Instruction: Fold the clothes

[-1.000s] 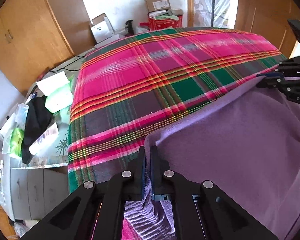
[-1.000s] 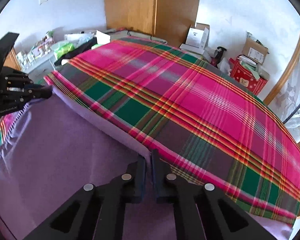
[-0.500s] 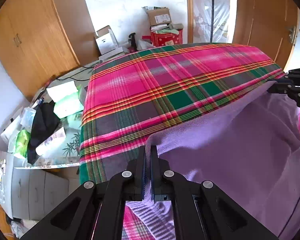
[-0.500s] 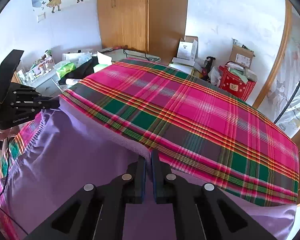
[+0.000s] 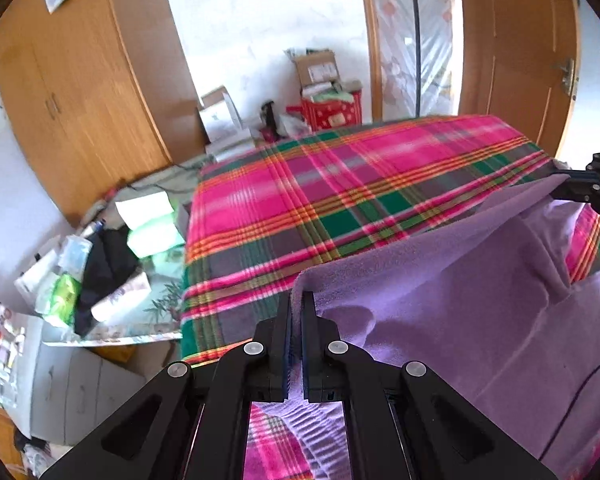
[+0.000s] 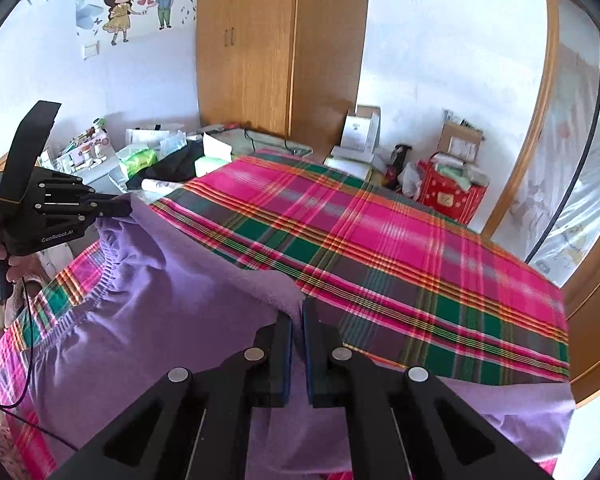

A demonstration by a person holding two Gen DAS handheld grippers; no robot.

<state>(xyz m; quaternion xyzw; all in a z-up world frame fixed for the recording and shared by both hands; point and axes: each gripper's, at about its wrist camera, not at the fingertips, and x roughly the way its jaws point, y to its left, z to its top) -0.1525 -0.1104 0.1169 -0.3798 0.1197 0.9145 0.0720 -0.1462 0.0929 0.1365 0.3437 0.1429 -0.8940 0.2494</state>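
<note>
I hold purple garment (image 5: 440, 300) by near edge: left gripper (image 5: 296, 312) clamped on one corner, right gripper (image 6: 298, 320) pinching other. Edge lifted above plaid bed cover (image 6: 380, 240), rest draped (elastic waistband at left). No fold laid yet; all folding left.

The left gripper (image 5: 297, 300) is pointed forward and downward, its jaws pinched together on a corner of the purple garment (image 5: 460, 288). The right gripper (image 6: 298, 312) is angled likewise, its jaws clamped on the other corner of the same lifted edge. In the right wrist view the left gripper is seen at the far left, gripped from below by a hand (image 6: 8, 264).
</note>
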